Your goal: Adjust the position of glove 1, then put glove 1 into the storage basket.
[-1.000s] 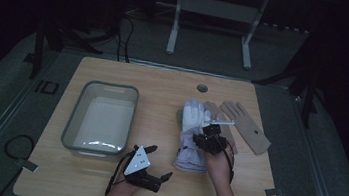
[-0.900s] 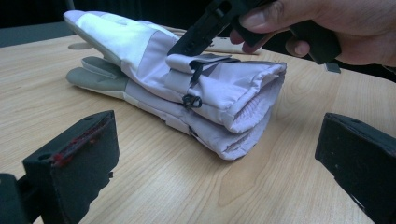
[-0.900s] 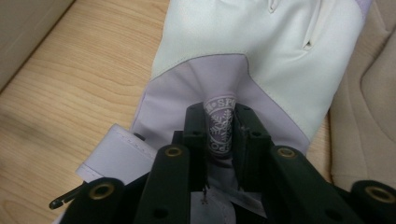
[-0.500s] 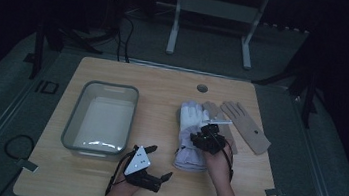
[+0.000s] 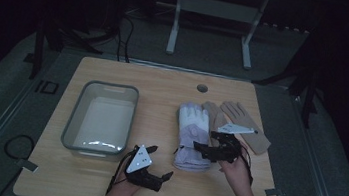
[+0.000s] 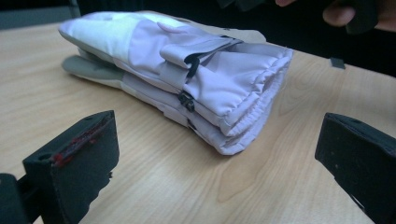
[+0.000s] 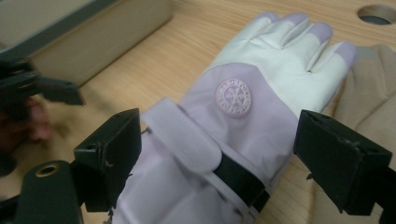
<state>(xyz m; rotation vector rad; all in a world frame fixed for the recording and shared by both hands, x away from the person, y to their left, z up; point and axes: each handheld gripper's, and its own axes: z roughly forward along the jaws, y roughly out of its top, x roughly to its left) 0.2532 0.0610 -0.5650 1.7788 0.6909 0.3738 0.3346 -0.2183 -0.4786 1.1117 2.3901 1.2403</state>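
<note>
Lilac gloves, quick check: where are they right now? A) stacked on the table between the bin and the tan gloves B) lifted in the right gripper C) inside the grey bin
A: the lilac gloves lie stacked on the table, right of the grey bin and left of the tan gloves.

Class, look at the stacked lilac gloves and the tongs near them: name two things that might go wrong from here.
1. The lilac gloves lie stacked; the right tongs, whose jaws have just been opening, stand wide over the top glove, so a grab may lift only that one.
2. The tan gloves lie right beside the stack and may get caught or dragged along.
</note>
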